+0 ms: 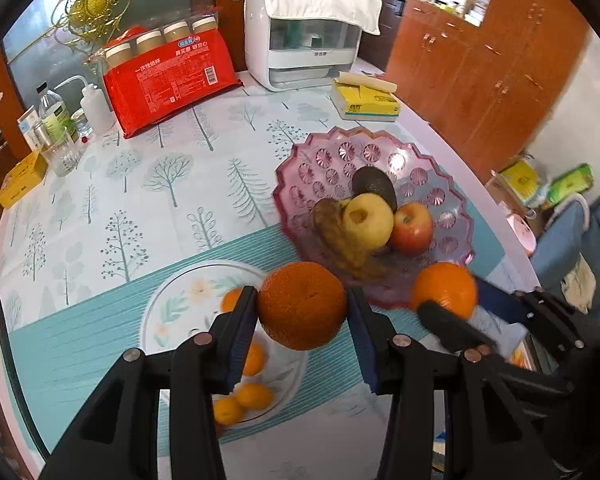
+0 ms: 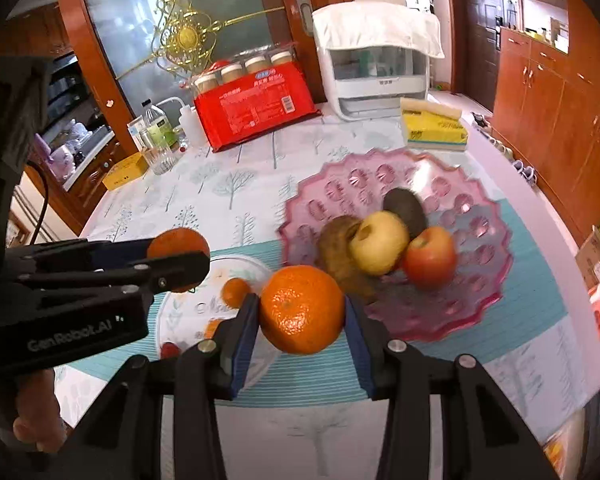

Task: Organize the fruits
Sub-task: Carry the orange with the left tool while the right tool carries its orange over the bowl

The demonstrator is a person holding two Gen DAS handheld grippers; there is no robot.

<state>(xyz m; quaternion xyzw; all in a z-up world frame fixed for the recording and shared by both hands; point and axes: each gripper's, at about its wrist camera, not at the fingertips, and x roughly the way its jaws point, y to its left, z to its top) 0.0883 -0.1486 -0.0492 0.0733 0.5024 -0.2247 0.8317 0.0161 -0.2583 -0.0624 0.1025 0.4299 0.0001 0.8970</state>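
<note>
- Both grippers clamped: my left gripper (image 1: 302, 312) grips one orange (image 1: 302, 305), my right gripper (image 2: 302, 318) another orange (image 2: 302, 309), each raised above the table (image 1: 148, 184).
- Ahead and right of both lies the pink bowl (image 2: 452, 320) with apples and other fruit; my right gripper is nearer. Below, left: a floral plate (image 1: 180, 300) of small oranges.
- Readable: "GenRobot.AI" on my left gripper's body; the red pack's (image 1: 168, 80) print is too small.

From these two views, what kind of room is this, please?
Probably a home dining room or kitchen. A table under a tree-print cloth holds a pink fruit bowl and a small white countertop appliance, with wooden cabinets along the wall.
</note>
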